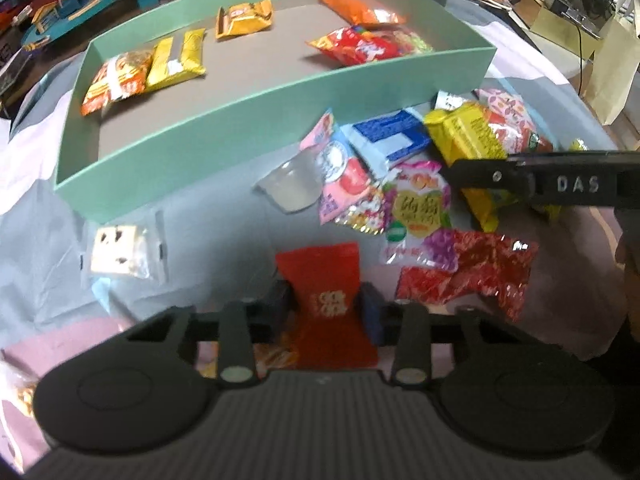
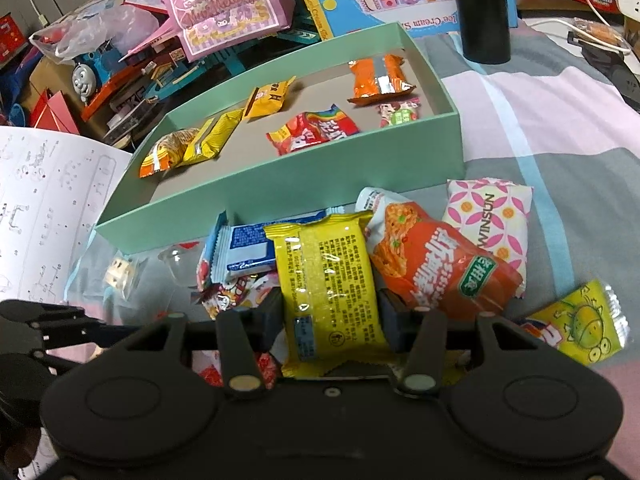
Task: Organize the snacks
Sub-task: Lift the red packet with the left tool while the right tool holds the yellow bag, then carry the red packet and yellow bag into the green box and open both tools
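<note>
A mint green box [image 1: 248,120] holds several snack packets and also shows in the right wrist view [image 2: 280,184]. A heap of loose snacks lies on the bed in front of it. My left gripper [image 1: 326,304] is shut on a red packet [image 1: 320,276] with gold print. My right gripper [image 2: 330,316] is shut on a yellow packet [image 2: 328,276] near the heap; the gripper shows in the left wrist view [image 1: 560,184] as a black bar at the right. An orange noodle packet [image 2: 440,264] and a pink patterned packet [image 2: 492,216] lie right of it.
A clear jelly cup [image 1: 292,188] and a wrapped white cake [image 1: 116,252] lie before the box. A black bottle [image 2: 484,12], toys and a pink bag [image 2: 224,4] crowd behind the box. A printed sheet [image 2: 44,208] lies at the left. A yellow-green packet [image 2: 580,320] lies right.
</note>
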Demonstrator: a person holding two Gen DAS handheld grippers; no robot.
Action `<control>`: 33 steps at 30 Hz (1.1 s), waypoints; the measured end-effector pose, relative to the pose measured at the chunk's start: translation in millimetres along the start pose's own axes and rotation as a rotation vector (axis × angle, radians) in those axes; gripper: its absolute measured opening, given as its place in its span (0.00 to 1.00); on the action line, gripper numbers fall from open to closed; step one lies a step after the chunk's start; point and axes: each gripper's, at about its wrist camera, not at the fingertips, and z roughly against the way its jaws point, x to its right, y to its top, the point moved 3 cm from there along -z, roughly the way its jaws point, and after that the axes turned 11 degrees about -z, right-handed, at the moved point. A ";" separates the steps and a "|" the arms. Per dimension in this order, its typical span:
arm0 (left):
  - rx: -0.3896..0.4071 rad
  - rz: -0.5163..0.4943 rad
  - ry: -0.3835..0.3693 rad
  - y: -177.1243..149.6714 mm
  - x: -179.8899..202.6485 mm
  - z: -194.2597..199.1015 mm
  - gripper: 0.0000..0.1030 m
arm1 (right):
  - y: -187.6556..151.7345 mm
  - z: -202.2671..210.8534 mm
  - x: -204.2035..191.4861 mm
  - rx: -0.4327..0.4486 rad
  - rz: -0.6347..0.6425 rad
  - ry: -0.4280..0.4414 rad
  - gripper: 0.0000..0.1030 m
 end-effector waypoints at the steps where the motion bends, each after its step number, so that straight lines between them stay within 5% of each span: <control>1: 0.007 -0.011 0.001 2.4 3.4 -0.6 0.34 | -0.4 0.0 -0.4 0.001 0.001 -0.001 0.48; 5: 0.017 -0.078 0.008 6.8 20.5 -2.5 0.35 | -1.5 -0.2 -1.8 0.001 0.014 -0.007 0.48; 12: 0.030 -0.009 0.000 6.1 11.2 3.7 0.30 | -2.3 -2.4 -11.6 0.005 0.070 -0.042 0.47; 21: 0.164 0.066 -0.049 33.8 -12.7 45.6 0.30 | 19.4 16.9 -11.9 -0.022 -0.010 0.016 0.47; 27: 0.234 0.112 -0.021 75.3 -41.1 53.1 0.31 | 65.3 28.3 -28.2 0.007 -0.036 0.070 0.47; 33: 0.249 0.149 0.014 135.0 -73.3 19.6 0.31 | 134.1 -4.8 -42.1 0.042 -0.056 0.053 0.47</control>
